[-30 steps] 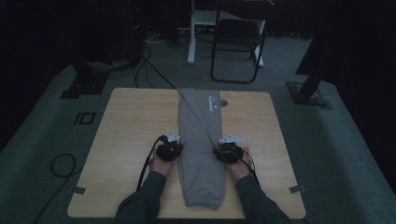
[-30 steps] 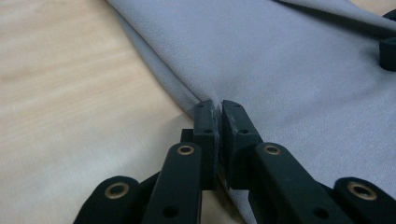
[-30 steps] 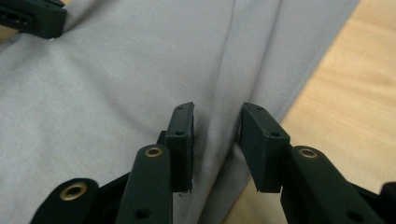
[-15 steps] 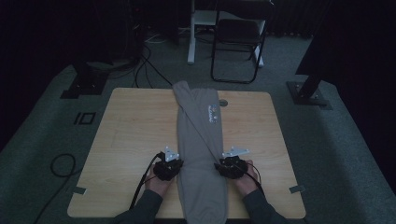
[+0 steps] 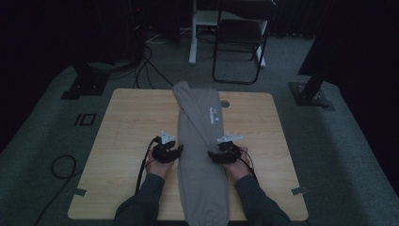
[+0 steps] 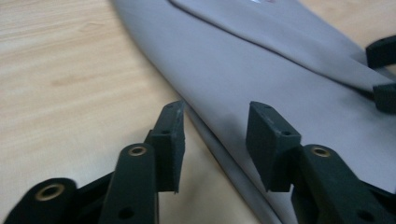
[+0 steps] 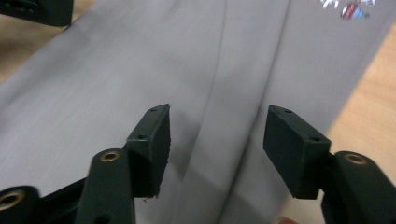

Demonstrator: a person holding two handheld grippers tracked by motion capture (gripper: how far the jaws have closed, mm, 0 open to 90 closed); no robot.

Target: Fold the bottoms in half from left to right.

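Long grey folded fabric garment [image 5: 201, 155] lies down middle of our light wooden surface [image 5: 127, 127], near end hanging over front edge, far end reaching back edge, small printed label facing up. Left gripper [image 5: 170, 153] sits at garment's left edge; its jaws have just been opening, now apart, cloth edge below gap, not pinched. Right gripper [image 5: 219, 156] at garment's right edge; jaws have just been opening too, now wide, hovering over folds, gripping nothing. Black metal chair [image 5: 240, 42] behind surface.

Dim overhead, close-ups (perhaps slightly) blurred.
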